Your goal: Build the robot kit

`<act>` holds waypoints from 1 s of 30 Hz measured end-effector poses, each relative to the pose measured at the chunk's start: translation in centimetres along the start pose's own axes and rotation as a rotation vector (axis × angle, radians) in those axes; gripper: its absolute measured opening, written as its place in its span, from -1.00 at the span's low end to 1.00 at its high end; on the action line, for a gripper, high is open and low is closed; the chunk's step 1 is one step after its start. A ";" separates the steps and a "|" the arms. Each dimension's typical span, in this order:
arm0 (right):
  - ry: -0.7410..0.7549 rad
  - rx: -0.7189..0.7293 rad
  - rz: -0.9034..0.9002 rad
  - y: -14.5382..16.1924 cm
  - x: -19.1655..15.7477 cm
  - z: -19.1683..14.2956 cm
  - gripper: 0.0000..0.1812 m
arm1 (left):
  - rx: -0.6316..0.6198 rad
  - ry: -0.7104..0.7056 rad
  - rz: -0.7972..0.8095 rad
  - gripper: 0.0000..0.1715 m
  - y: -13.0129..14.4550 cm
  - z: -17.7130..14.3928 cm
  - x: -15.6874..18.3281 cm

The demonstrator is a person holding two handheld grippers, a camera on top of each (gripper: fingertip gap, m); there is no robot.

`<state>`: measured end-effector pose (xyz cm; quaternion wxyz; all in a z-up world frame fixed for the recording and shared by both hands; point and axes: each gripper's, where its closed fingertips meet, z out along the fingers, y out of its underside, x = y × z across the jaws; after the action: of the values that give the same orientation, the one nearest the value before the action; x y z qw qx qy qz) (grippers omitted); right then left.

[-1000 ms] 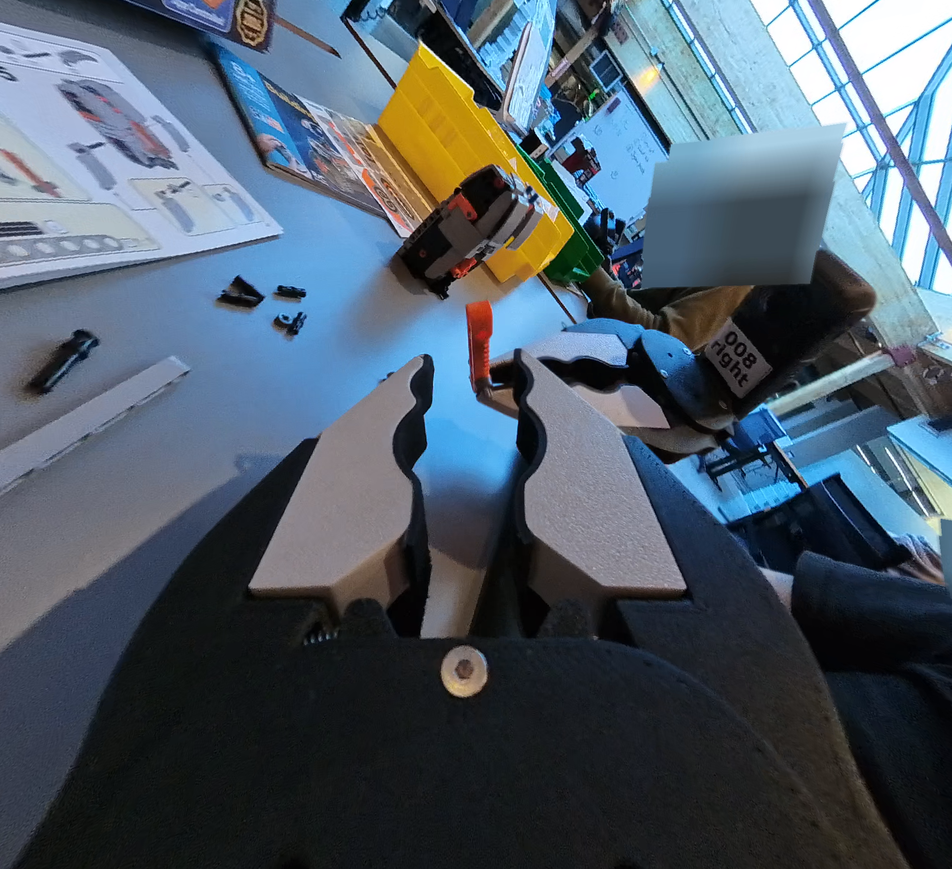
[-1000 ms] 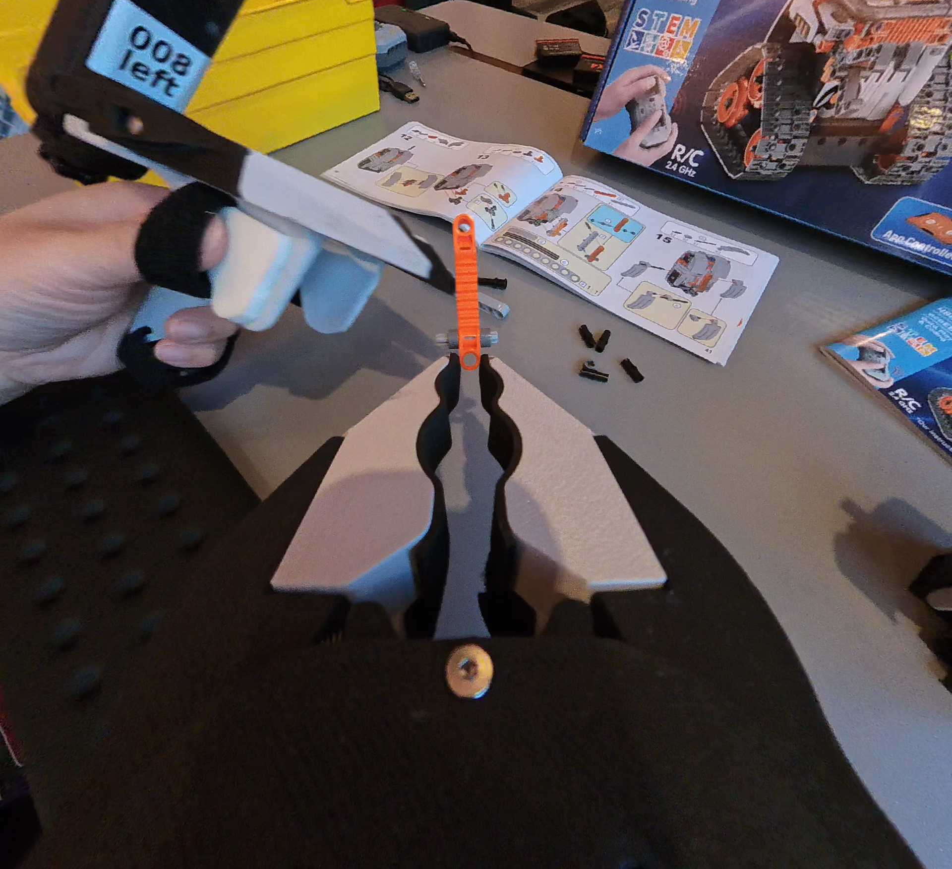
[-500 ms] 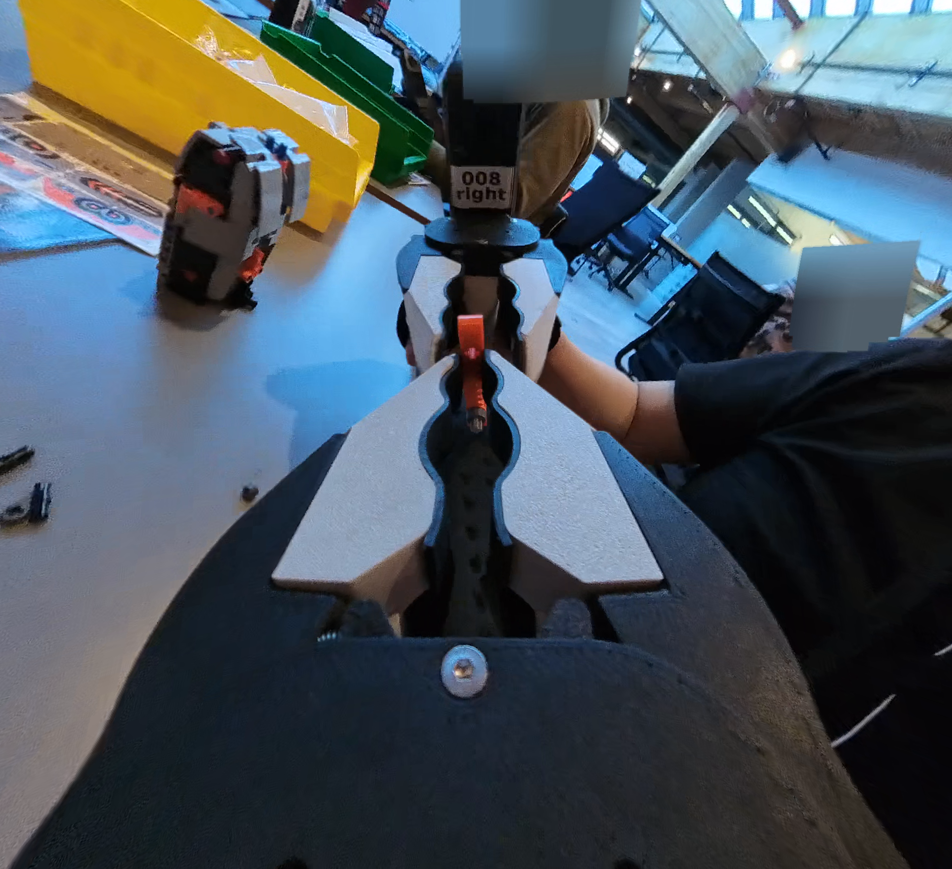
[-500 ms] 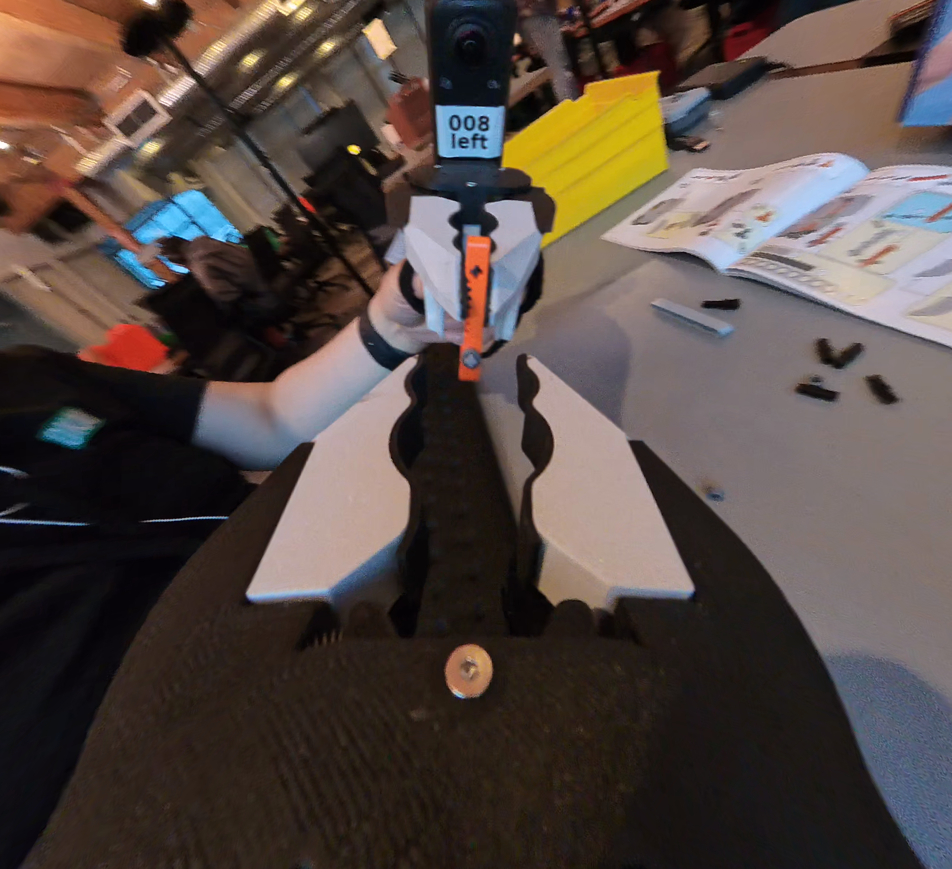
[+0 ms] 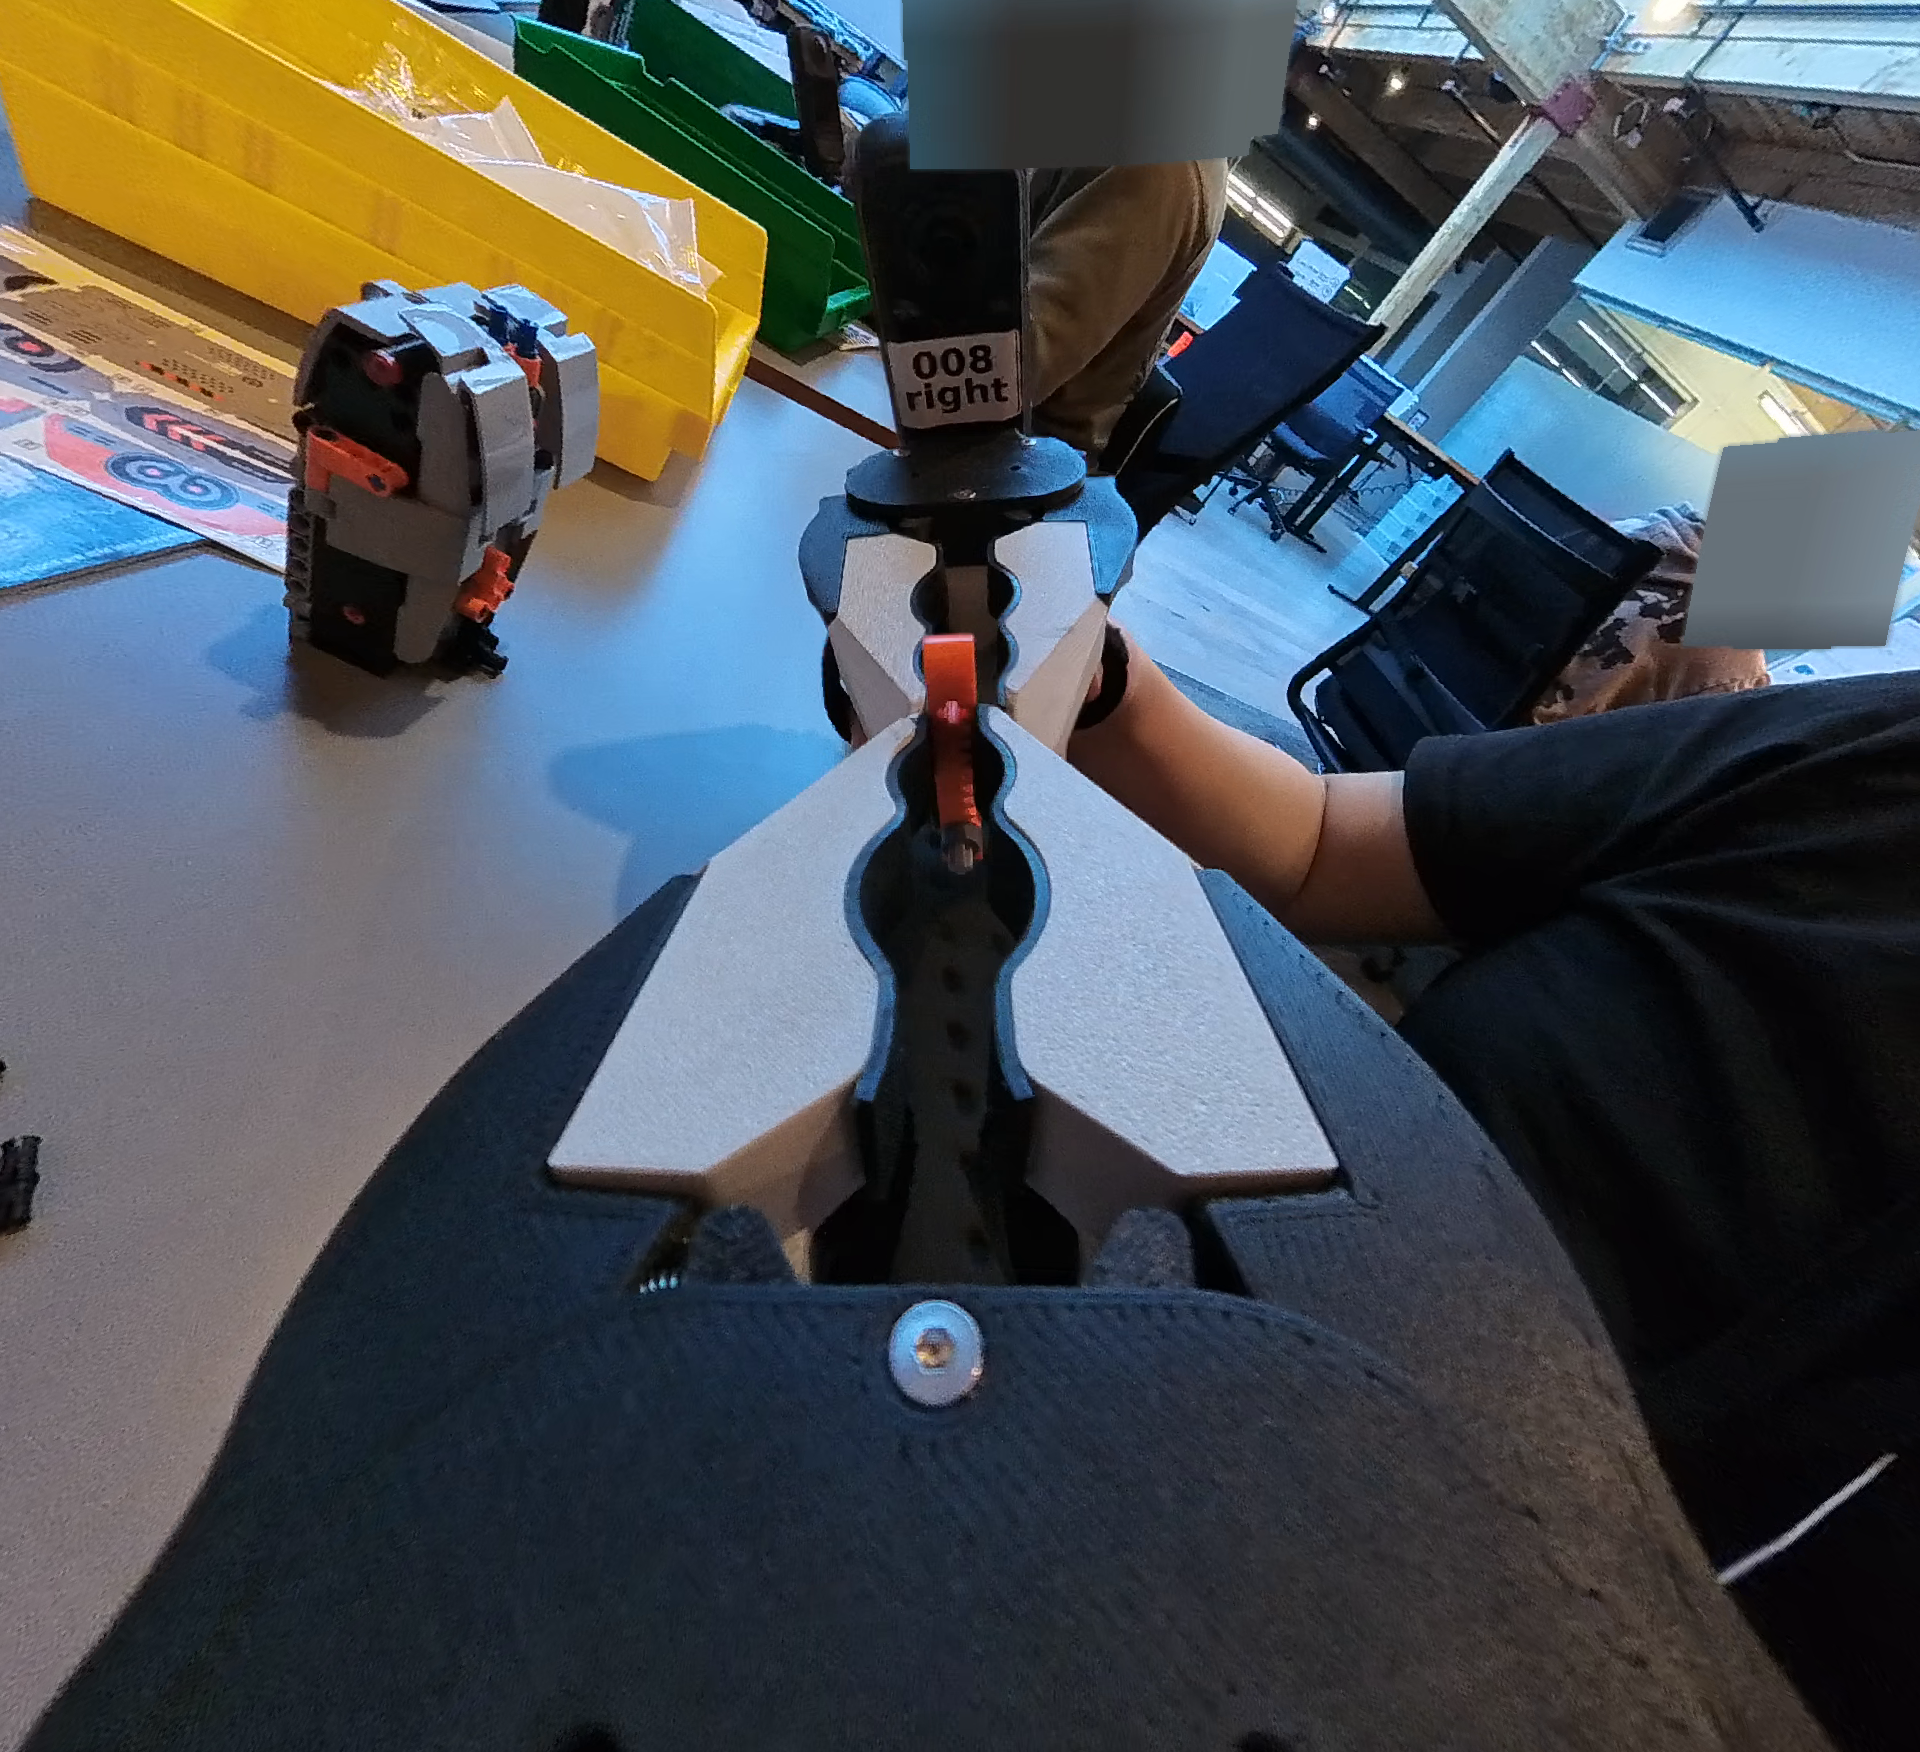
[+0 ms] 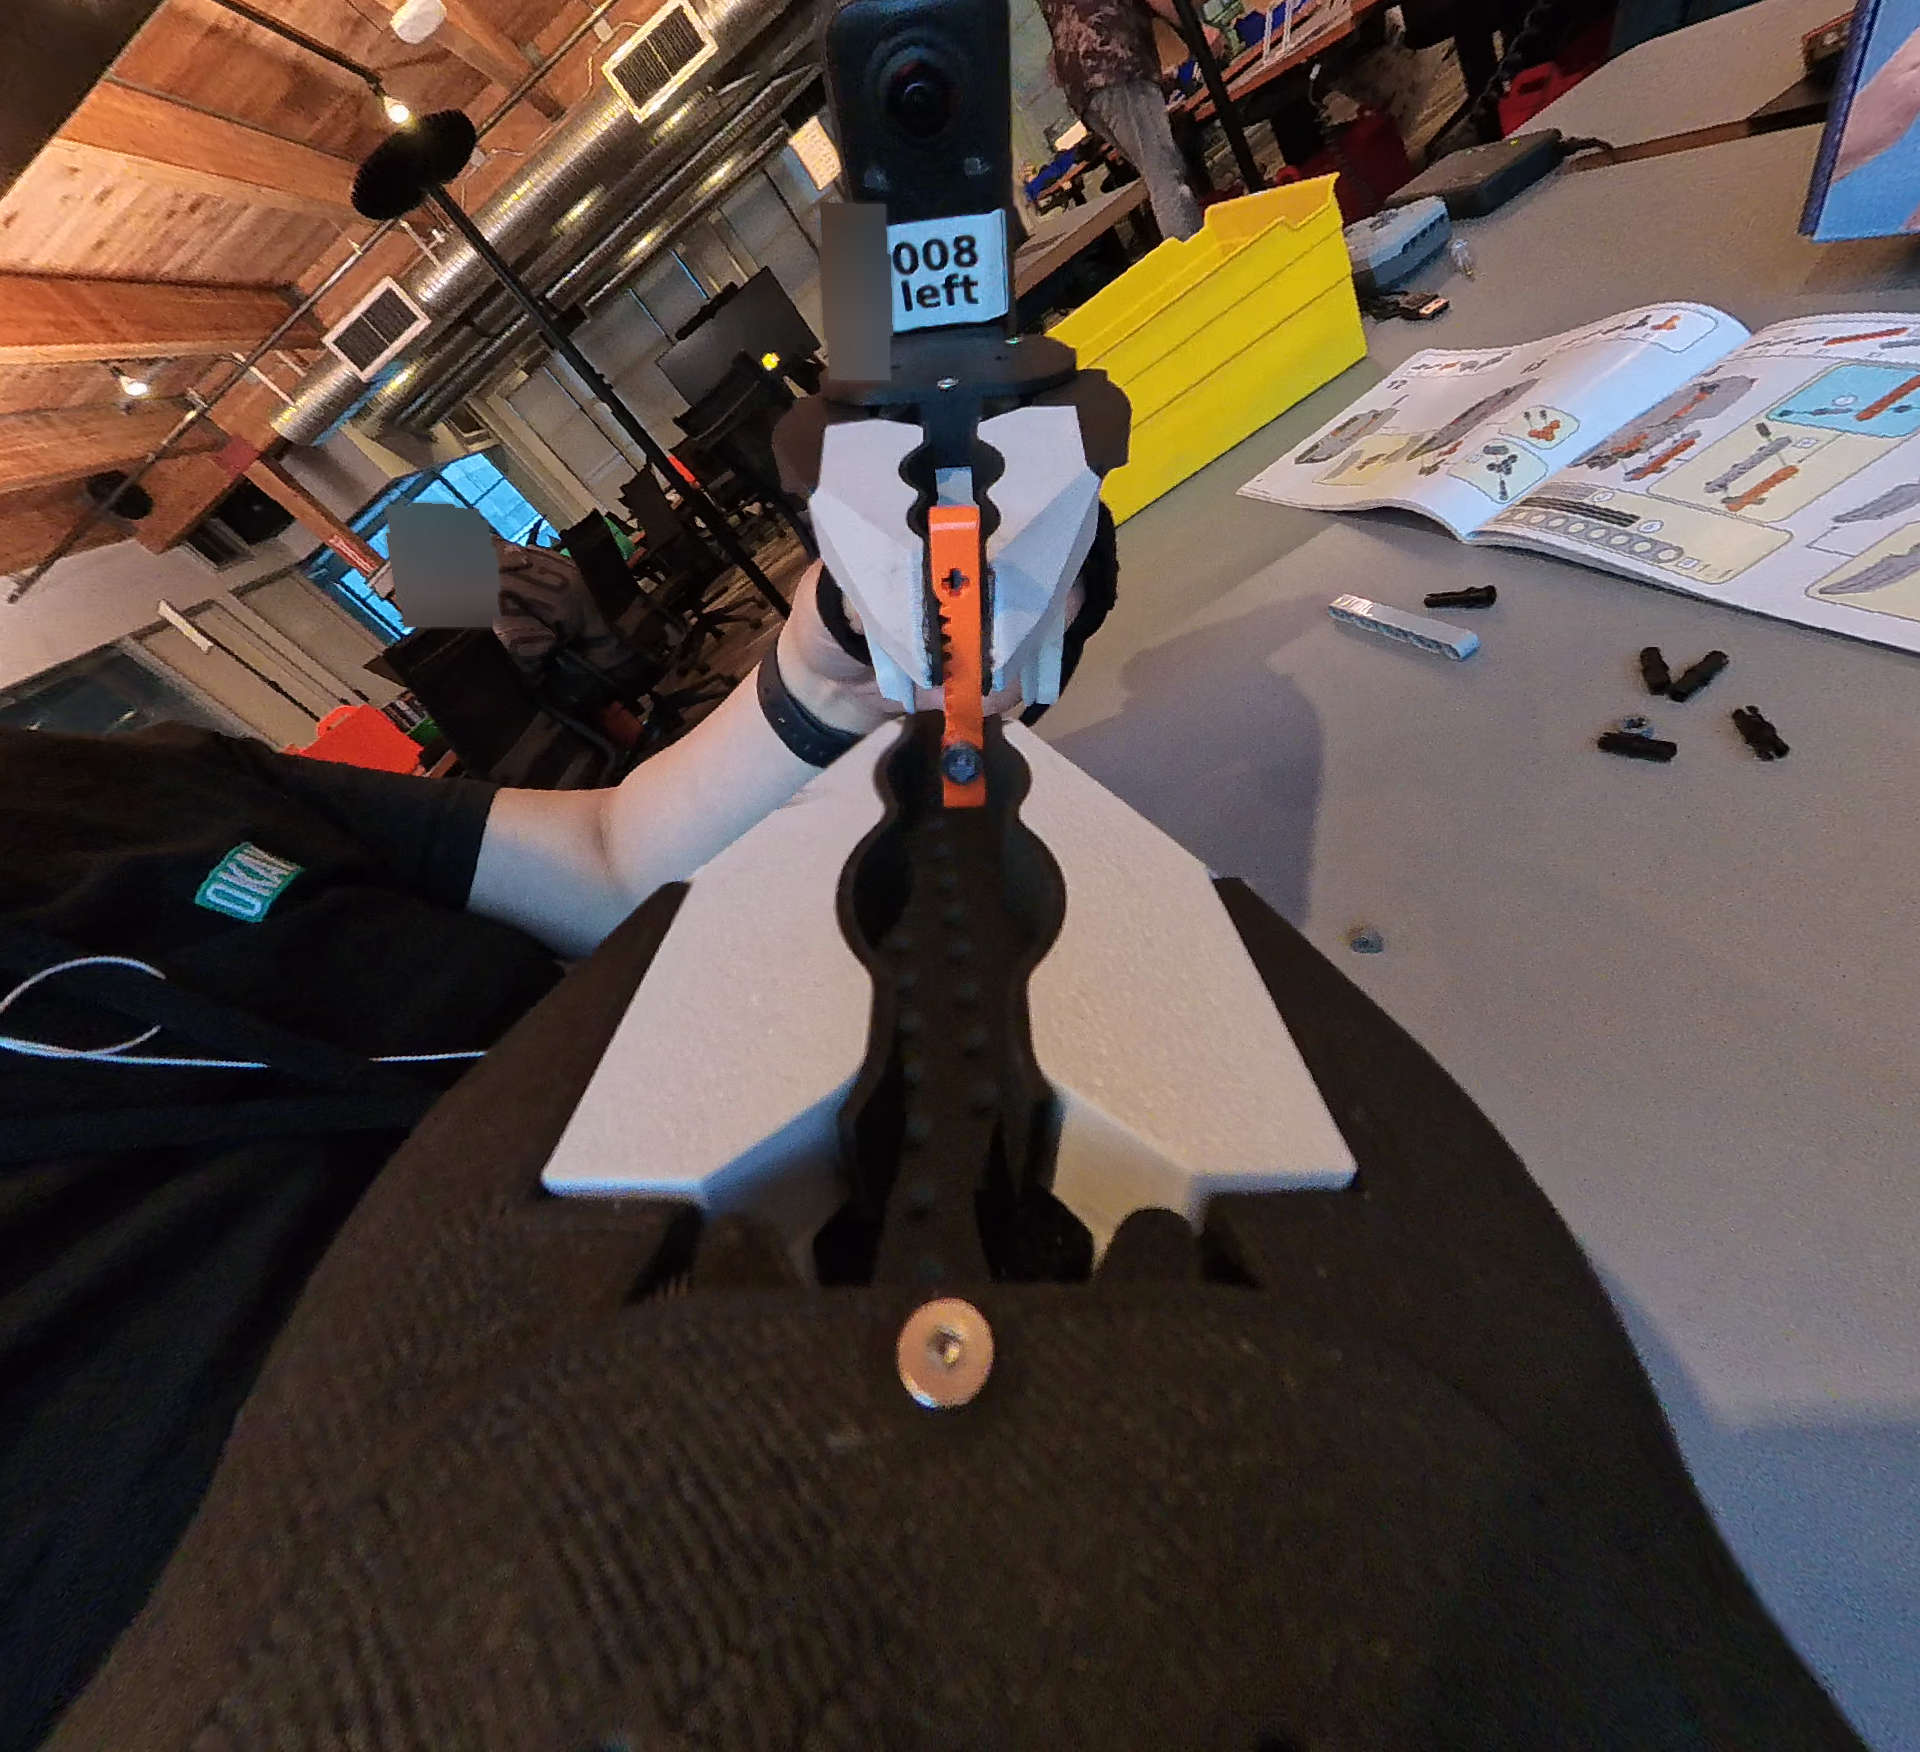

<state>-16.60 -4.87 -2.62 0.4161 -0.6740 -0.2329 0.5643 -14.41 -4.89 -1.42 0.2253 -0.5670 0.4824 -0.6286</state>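
Note:
An orange beam (image 5: 950,676) with holes and a grey pin at one end is held in the air between both grippers, above the grey table (image 5: 312,871). My left gripper (image 5: 948,731) is shut on one end of it. My right gripper (image 6: 958,741) is shut on the other end (image 6: 956,601), by the pin. The two grippers face each other tip to tip: the right one shows in the left wrist view (image 5: 951,700), the left one in the right wrist view (image 6: 961,694).
A grey, black and orange model block (image 5: 426,476) stands by a yellow bin (image 5: 312,123) and a green bin (image 5: 707,144). An open instruction booklet (image 6: 1621,455), a grey beam (image 6: 1403,627) and black pins (image 6: 1673,674) lie on the table. The person's forearms flank the grippers. The tips of both grippers are at nearly the same place.
A second ago only the right gripper held the beam. The left gripper swung round and shut on it, the right one opened, and now its fingers have closed in on the beam again.

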 end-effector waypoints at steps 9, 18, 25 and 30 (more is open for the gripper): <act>0.007 -0.035 0.008 0.6 0.3 0.1 -0.95 | -0.037 -0.033 0.019 -0.82 0.6 -0.7 -0.5; 0.104 0.184 -0.073 -0.4 2.7 -3.4 -0.94 | -0.643 -0.336 0.492 -0.70 9.6 -4.0 -6.8; 0.089 0.241 -0.074 -0.6 2.3 -4.2 -0.94 | -0.898 -0.203 0.668 -0.73 12.7 -3.4 -8.6; 0.073 0.211 -0.042 -0.2 2.6 -3.9 -0.95 | -0.931 -0.138 0.708 -0.77 12.6 -2.9 -8.7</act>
<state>-12.22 -3.91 -3.83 0.5047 -0.6415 -0.1707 0.5520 -18.21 -2.14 -16.29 0.1799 -0.4501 0.8518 -0.1989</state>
